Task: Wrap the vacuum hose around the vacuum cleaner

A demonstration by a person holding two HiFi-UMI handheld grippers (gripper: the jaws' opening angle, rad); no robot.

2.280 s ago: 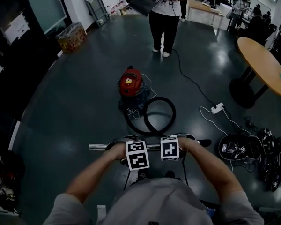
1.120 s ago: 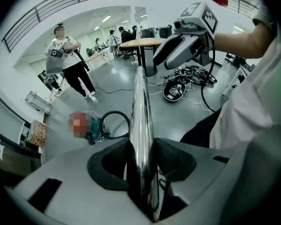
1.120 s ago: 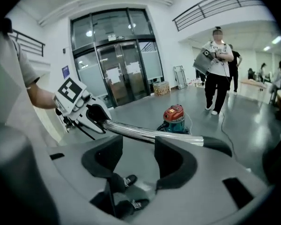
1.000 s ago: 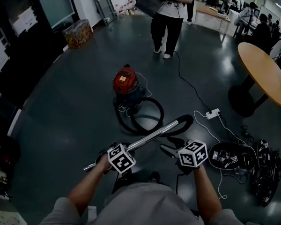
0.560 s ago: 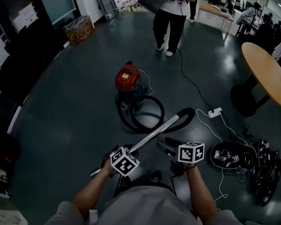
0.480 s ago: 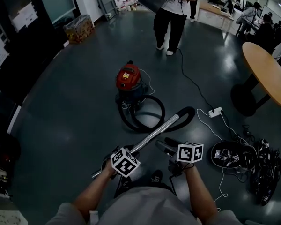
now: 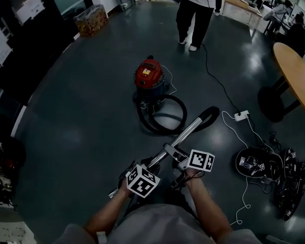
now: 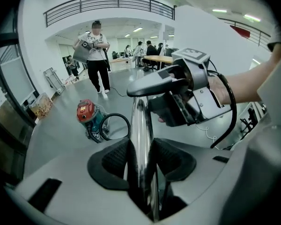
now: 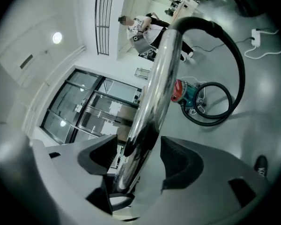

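My left gripper [image 8: 141, 159] is clamped on the metal wand [image 7: 185, 133]: both pads press against the tube low on its length. My right gripper [image 9: 138, 165] sits further up the same wand. Its jaws have just been opening and now stand apart, with the tube between them and a visible gap at each pad, so only the left gripper carries the wand.

From the wand's far end the black hose [image 9: 214, 27] arches away and runs down to the floor [image 7: 81, 111]. There it lies in one loose loop just beside the red-topped vacuum cleaner [image 7: 149, 75], which stands upright well ahead of me.

Status, as I judge it: the task is at an early stage. No turn of hose lies around the canister body. What remains is to bring the wand to the cleaner, lay the hose around the body and secure the end.
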